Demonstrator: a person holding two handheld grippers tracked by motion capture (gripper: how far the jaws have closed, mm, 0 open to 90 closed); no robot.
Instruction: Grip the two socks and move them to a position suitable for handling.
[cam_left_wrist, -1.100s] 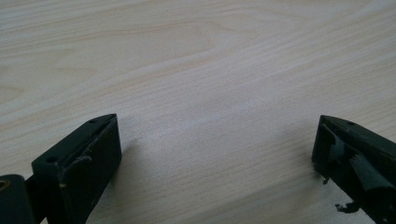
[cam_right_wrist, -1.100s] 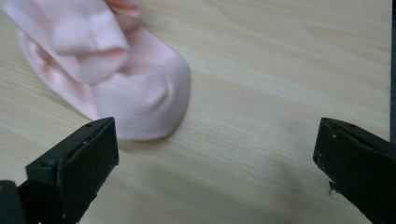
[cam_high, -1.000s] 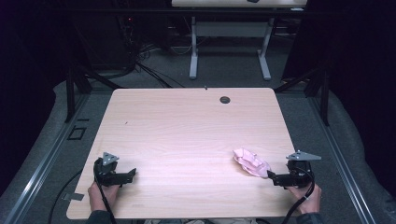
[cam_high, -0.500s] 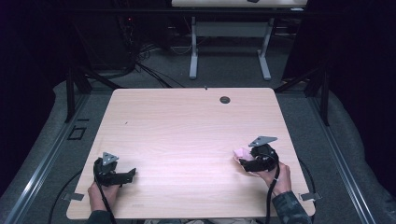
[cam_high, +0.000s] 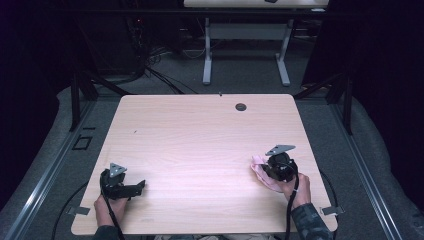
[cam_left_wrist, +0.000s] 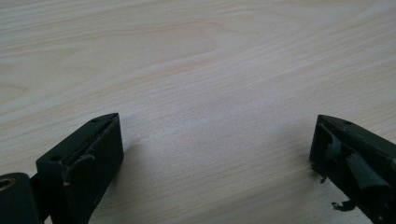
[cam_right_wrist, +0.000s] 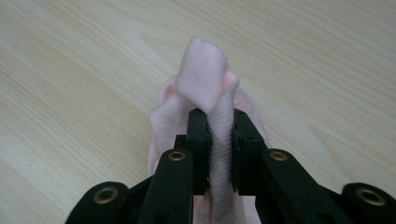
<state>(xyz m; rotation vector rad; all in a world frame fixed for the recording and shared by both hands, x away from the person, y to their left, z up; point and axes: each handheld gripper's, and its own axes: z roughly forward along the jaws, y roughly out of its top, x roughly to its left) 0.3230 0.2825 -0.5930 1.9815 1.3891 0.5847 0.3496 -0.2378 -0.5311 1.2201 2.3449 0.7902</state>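
The pink cloth (cam_high: 261, 170) lay bunched near the right edge of the tabletop (cam_high: 200, 145), toward the person's side, and the right claw (cam_high: 265, 171) was on it. In the right gripper view the jaws had just been closing and stood pressed on a raised fold of the cloth (cam_right_wrist: 205, 88), with a ribbed strip of it caught between the pads and a soft peak poking out beyond the tips. The rest of the cloth spread on the wood to both sides of the jaws and under them (so the pinch had only part of the fabric).

The left claw (cam_high: 134, 187) rested well apart, near the left front corner of the tabletop, pointing toward the middle. Its jaws (cam_left_wrist: 215, 154) were spread wide over bare wood, nothing between them.

The cloth therefore lay far to the right of the left claw, across the width of the tabletop, and the right hand (cam_high: 295, 189) was much the nearer. The crumpled heap showed no clear long axis.

No container stood on the tabletop; a small dark grommet (cam_high: 241, 106) sat near its far edge.
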